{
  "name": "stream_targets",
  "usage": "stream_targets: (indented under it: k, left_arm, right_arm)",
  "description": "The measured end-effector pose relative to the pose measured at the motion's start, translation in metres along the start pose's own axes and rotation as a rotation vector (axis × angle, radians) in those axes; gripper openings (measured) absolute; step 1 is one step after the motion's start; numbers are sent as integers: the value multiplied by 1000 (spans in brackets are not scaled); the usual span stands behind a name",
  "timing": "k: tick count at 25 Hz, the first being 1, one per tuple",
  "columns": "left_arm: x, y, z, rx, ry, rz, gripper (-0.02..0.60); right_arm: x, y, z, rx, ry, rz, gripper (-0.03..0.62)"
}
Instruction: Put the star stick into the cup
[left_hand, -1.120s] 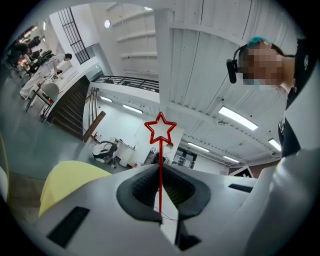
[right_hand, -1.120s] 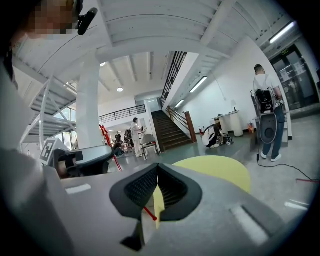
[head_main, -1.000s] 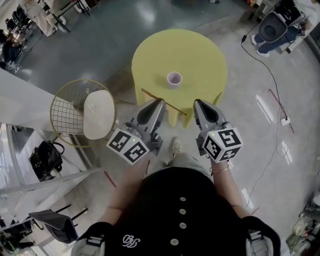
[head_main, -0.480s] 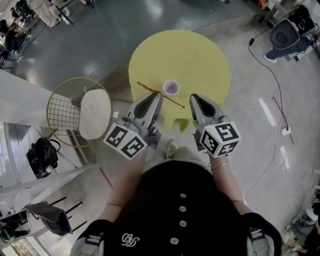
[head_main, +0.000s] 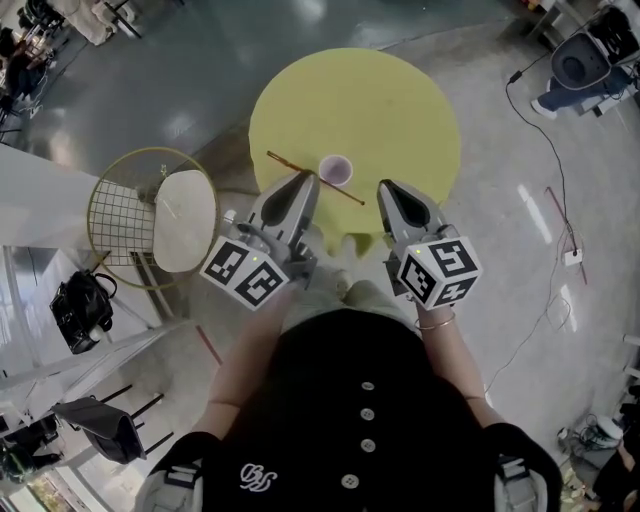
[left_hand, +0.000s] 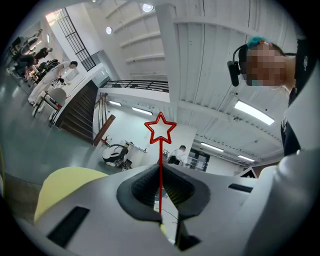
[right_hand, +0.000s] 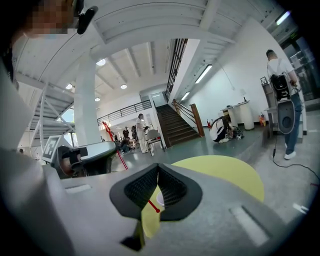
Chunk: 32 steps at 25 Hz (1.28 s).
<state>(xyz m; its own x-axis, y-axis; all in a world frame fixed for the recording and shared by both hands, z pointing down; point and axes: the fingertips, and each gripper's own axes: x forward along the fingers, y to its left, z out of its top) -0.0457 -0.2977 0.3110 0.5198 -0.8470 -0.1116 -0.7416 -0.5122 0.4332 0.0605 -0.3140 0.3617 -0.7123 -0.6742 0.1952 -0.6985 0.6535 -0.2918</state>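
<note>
Left tool (head_main: 304, 180) is pinching the star stick (head_main: 284, 162), right tool (head_main: 386, 190) pressed together and empty. That long stick end could easily knock the cup (head_main: 335, 170) over.

The left gripper (head_main: 309, 176) and right gripper (head_main: 382, 187) are moving forward together over the near edge of the yellow table (head_main: 400, 110), bringing the clamped star stick (head_main: 283, 161) right up beside the cup (head_main: 335, 170).

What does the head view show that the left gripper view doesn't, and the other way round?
Only the head view shows the cup and a wire basket. Only the left gripper view shows the star topping the stick, and a staircase. Both show the left gripper shut on the stick, and the yellow table.
</note>
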Motion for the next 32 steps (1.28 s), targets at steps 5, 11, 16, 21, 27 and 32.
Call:
stream_targets:
  k: [5, 11, 16, 21, 27, 32]
  left_arm:
    - [4, 2, -2, 3, 14, 1, 21]
    - [4, 12, 0, 4, 29, 15, 21]
    - [0, 34, -6, -18, 50, 25, 21]
    - [-2, 53, -3, -30, 49, 37, 21]
    - [-2, 72, 6, -30, 32, 60, 21]
    - [8, 86, 1, -39, 54, 67, 21]
  right_arm:
    - [2, -1, -3, 15, 3, 1, 3]
    - [6, 0, -15, 42, 30, 1, 3]
    - [19, 3, -32, 63, 65, -15, 3]
    - [28, 2, -40, 80, 89, -25, 3]
    - [39, -1, -46, 96, 114, -28, 3]
    - [49, -10, -50, 111, 140, -36, 3]
